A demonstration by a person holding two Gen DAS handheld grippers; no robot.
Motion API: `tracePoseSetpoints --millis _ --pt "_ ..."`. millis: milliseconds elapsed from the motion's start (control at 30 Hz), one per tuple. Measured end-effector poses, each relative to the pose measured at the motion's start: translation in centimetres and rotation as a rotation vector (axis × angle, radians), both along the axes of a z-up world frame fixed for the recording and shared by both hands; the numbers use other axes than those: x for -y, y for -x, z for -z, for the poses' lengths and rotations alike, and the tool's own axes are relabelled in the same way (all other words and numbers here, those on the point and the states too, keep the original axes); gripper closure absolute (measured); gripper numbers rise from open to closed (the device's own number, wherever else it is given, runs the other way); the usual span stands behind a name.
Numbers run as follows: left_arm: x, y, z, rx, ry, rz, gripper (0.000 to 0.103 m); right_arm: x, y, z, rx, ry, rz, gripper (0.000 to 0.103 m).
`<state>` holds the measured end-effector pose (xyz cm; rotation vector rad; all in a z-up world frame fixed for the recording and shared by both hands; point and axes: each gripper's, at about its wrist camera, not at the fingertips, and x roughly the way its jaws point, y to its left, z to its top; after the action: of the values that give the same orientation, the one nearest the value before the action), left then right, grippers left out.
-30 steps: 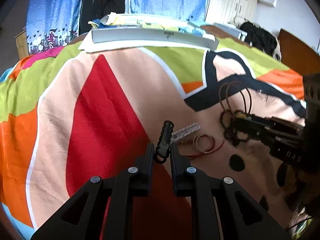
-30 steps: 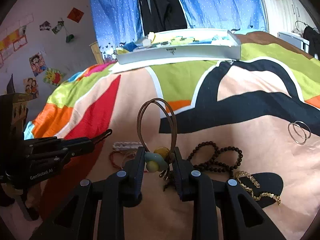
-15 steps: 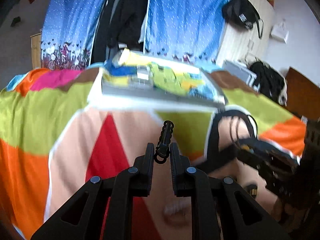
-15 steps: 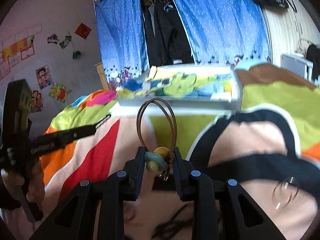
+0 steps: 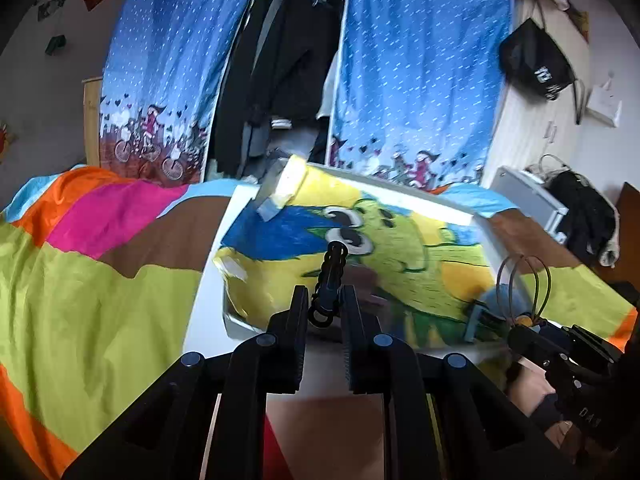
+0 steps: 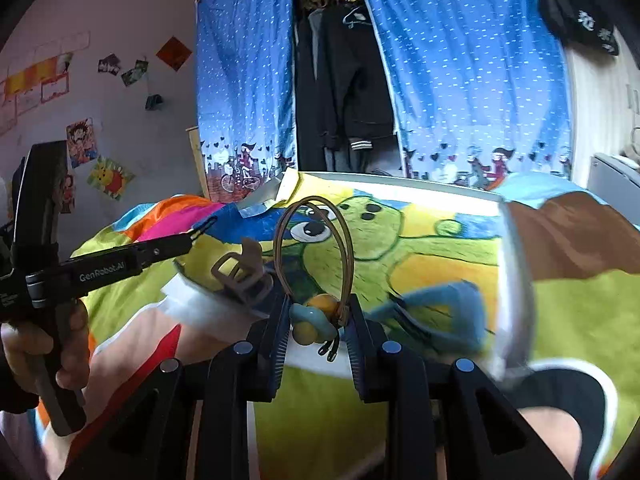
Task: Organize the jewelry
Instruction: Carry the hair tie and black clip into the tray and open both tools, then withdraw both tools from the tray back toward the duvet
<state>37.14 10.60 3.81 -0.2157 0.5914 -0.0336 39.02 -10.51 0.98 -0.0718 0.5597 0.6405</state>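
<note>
My left gripper (image 5: 324, 304) is shut on a black spiral hair tie (image 5: 331, 276) that sticks up between the fingers. My right gripper (image 6: 318, 316) is shut on a brown double-loop hair tie (image 6: 316, 240) with yellow and blue beads (image 6: 316, 316). Both are held just in front of a white tray (image 5: 424, 200) lined with a green cartoon drawing. The tray (image 6: 508, 280) holds a brown claw clip (image 6: 240, 272) and a blue claw clip (image 6: 448, 312). The left gripper (image 6: 200, 232) shows at the left in the right wrist view, the right gripper (image 5: 516, 328) at the lower right in the left wrist view.
The tray lies on a bed with a bright patchwork cover (image 5: 100, 280). Behind it hang blue dotted curtains (image 5: 420, 80) and dark clothes (image 5: 288, 60). A hand (image 6: 52, 344) grips the left tool. Posters (image 6: 108, 176) are on the left wall.
Both grippers have lifted off the bed cover and moved forward to the tray, each carrying its hair tie. The loose jewelry on the cover has dropped out of view.
</note>
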Motion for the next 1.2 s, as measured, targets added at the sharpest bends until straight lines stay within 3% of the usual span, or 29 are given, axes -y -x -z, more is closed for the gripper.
tracePoseSetpoints --millis 333,467,667,733,867,900,1100,1200 --pt "-1.3 -3.8 2.9 -0.094 -0.034 -0.031 0.090 -2.1 -4.3 3.7 -0.073 -0.037 0.028 0.078" --pt "-1.0 -4.4 3.8 -0.129 -0.053 -0.022 0.090 -2.1 -3.7 4.0 -0.040 -0.034 0.032 0.077" --pt "-1.5 -4.3 3.8 -0.131 0.014 -0.027 0.088 -1.9 -3.0 3.8 -0.017 -0.018 0.020 0.072" --pt "-1.5 -4.0 3.4 -0.127 0.014 -0.039 0.082 -1.5 -2.8 3.5 -0.009 -0.031 0.030 0.060" --pt "-0.9 -2.6 2.3 -0.078 0.004 -0.052 0.048 0.0 -2.0 2.6 -0.007 -0.060 0.051 0.053" --pt "-0.7 -1.9 1.9 -0.059 0.008 -0.056 0.041 0.5 -1.6 2.3 -0.003 -0.064 0.060 0.047" --pt "1.1 0.8 -0.1 -0.008 -0.021 -0.064 0.019 3.9 1.2 -0.7 0.063 -0.097 0.112 0.017" --pt "2.6 2.6 -1.5 0.031 -0.038 -0.040 0.016 5.4 3.1 -2.5 0.107 -0.110 0.136 0.002"
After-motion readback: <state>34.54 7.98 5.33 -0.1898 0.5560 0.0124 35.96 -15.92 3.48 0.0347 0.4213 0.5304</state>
